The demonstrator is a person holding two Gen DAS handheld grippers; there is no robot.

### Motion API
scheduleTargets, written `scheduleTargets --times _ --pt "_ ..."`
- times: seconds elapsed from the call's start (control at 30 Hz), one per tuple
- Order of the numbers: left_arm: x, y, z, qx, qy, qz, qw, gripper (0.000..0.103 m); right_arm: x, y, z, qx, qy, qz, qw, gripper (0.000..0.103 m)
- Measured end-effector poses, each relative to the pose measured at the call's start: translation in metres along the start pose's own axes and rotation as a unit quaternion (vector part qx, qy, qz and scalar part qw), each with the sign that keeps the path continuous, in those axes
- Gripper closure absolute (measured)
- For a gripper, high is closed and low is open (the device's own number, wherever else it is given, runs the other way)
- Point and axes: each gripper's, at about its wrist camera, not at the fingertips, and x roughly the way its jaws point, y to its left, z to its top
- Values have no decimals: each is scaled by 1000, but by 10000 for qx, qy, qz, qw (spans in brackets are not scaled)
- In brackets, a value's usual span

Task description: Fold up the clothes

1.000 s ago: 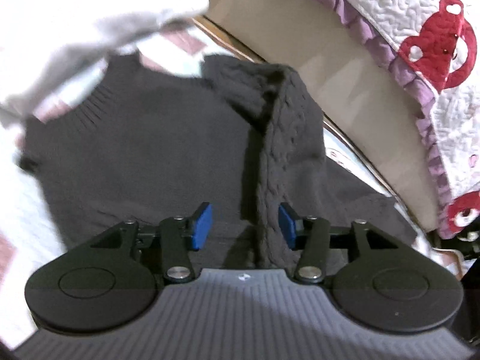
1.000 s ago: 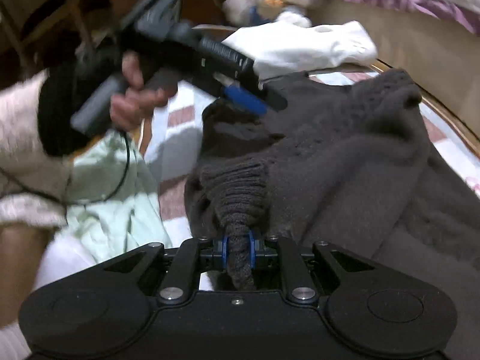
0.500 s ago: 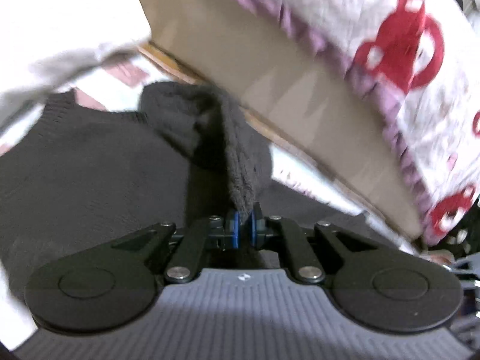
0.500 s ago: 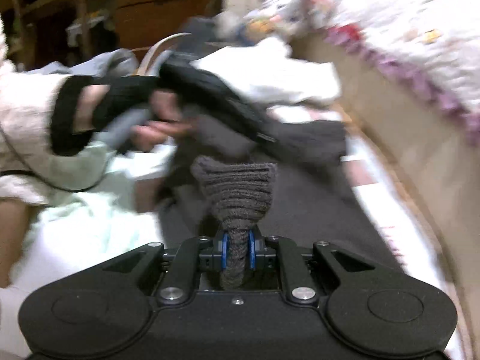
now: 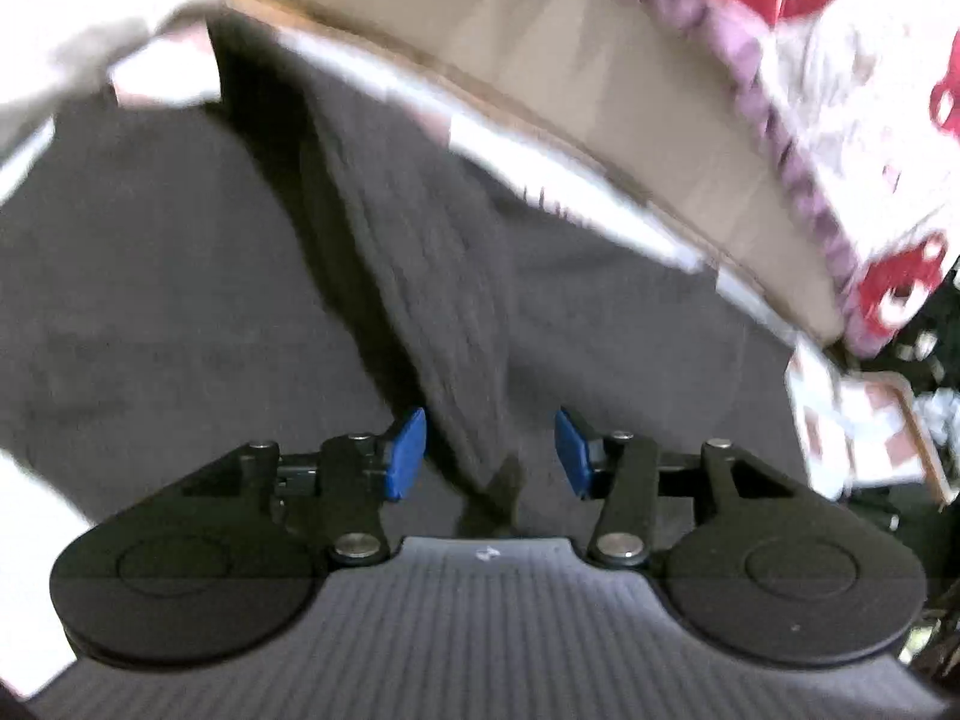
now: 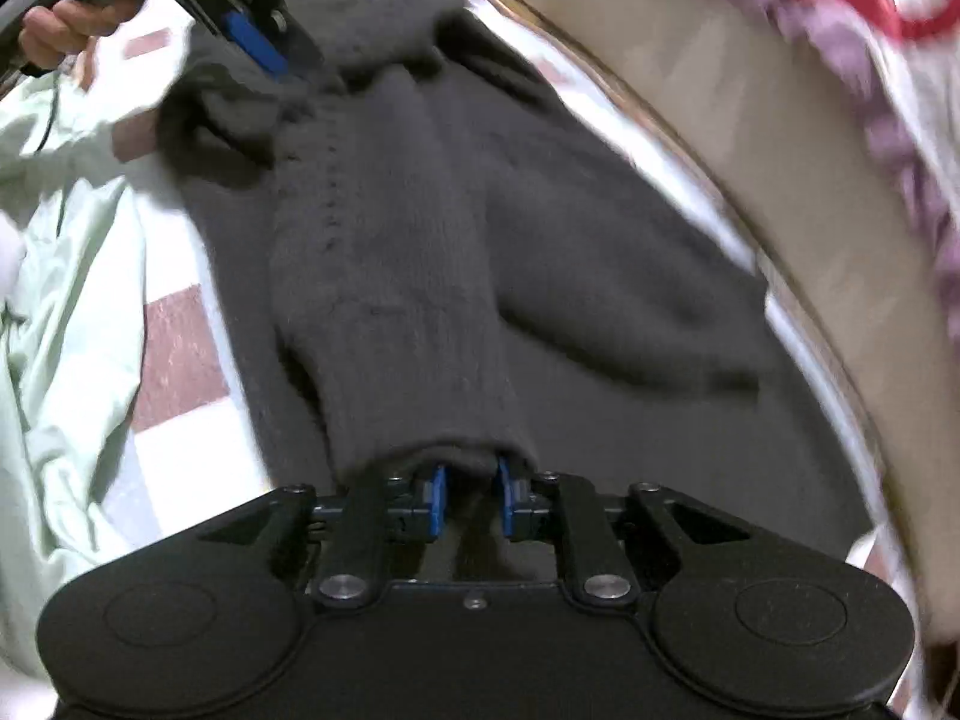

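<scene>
Sweater (image 5: 180, 276): dark grey knit, spread flat on the bed, fills most of the left wrist view.
Sleeve (image 5: 420, 276): cable-knit, folded over the body, runs from upper left down toward the gripper.
Left gripper (image 5: 489, 456): jaws have just been opening; blue pads stand apart. Sleeve end lies between them, touching neither pad, released.
Bed sheet (image 5: 570, 180): white strip along the sweater's far edge, beside a tan wooden bed frame (image 5: 540, 48).
Quilt (image 5: 840, 90): white with red print and purple trim, above the frame, blurred.
White garment (image 5: 90, 12): upper left, beyond the sweater's collar end, blurred.

Sweater, right wrist view (image 6: 600, 276): same dark knit, lying lengthways away from the camera, frame along its right side.
Sleeve, right wrist view (image 6: 390, 276): folded along the body, cuff end at the gripper.
Right gripper (image 6: 471, 501): jaws have just been opening, gap narrow. Cuff drapes over the pad tips; whether the pads press on it, cannot tell.
Left gripper, right wrist view (image 6: 264, 48): upper left, over the sweater's far end, held by a hand (image 6: 66, 24).
Pale green garment (image 6: 66, 276): crumpled on the left, beside the sweater.
Checked sheet (image 6: 180, 354): white and dull red squares, between the green garment and the sweater.
</scene>
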Motion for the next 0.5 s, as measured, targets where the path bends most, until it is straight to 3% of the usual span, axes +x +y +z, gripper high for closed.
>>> scheduleTargets --times 0.07,0.17,0.23,0.33,0.37,0.43,0.47,0.5 --pt "-10 12 8 -80 -318 -47 9995 50 -16 -17 3 701 -160 474 9963 70" --pt "-13 35 16 -345 -643 -106 9973 39 -42 -45 15 1540 -741 918 9810 44" --pt "-2 51 19 -564 -706 -81 9959 39 -47 -60 33 1857 -1072 955 9721 43" --pt "22 65 26 -774 -659 -64 9948 39 -29 -70 66 2002 -1205 1068 9664 43" --pt "30 71 28 -819 -609 -134 9947 42 -21 -71 72 2005 -1255 1189 9643 43" --pt "39 77 28 -787 -516 -320 9951 85 2 -73 94 2135 -1300 1580 9553 43" --pt "39 78 28 -768 -497 -389 9950 97 12 -71 104 2164 -1273 1740 9522 43" --pt "34 78 27 -755 -537 -433 9948 97 21 -65 116 2097 -1241 1870 9517 43"
